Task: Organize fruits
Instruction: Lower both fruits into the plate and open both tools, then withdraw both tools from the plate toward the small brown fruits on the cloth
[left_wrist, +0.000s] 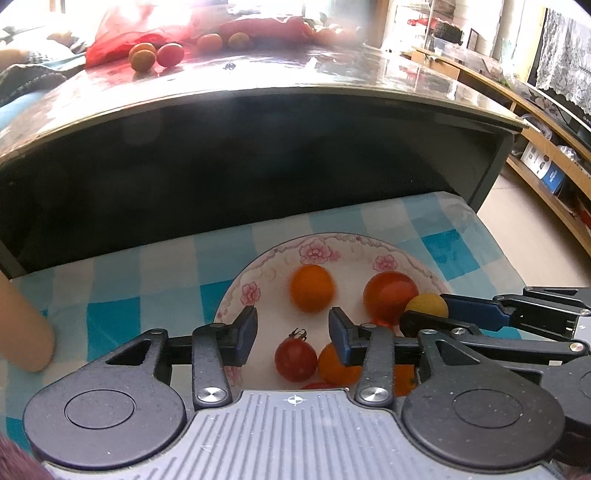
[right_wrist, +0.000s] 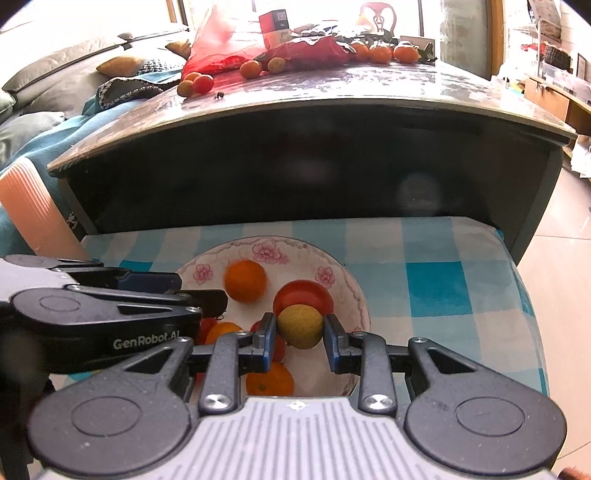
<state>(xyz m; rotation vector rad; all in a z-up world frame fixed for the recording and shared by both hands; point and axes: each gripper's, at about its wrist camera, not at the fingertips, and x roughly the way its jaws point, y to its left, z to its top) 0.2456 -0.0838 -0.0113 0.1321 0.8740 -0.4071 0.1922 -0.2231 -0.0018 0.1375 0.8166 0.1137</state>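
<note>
Left wrist view: the left hand-held gripper (left_wrist: 292, 334) hangs over the floral plate (left_wrist: 258, 266) with its jaws spread and nothing between them. Its body hides the plate's near rim. Partly hidden under it are an orange fruit (left_wrist: 338, 363) at 6 o'clock and further red and orange bits whose number cannot be told. In plain sight lie three: a blurred orange (left_wrist: 312, 288) at 12 o'clock, a large red tomato (left_wrist: 389, 295) at 2 o'clock, and a small dark tomato (left_wrist: 295, 359) with a stem at 6 o'clock. The right hand-held gripper (left_wrist: 424, 314) enters from 3 o'clock, pinching a yellow fruit (left_wrist: 426, 304). The plate sits on a blue checked cloth (left_wrist: 147, 288). Beyond, the desk (left_wrist: 295, 77) carries a red bag (left_wrist: 122, 37) and four small fruits, washed out by glare.

Right wrist view: the right hand-held gripper (right_wrist: 300, 328) pinches the yellow fruit (right_wrist: 299, 326) over the plate (right_wrist: 354, 291), in front of the red tomato (right_wrist: 303, 293). The orange (right_wrist: 245, 280) lies at 11 o'clock; another orange (right_wrist: 269, 382) is half covered at 6 o'clock. The left hand-held gripper (right_wrist: 201, 293) comes in from 9 o'clock, covering fruit at the plate's left. On the desk (right_wrist: 369, 85) sit the red bag (right_wrist: 221, 48), a box (right_wrist: 275, 27) and three mandarins (right_wrist: 380, 53) at the far edge.
</note>
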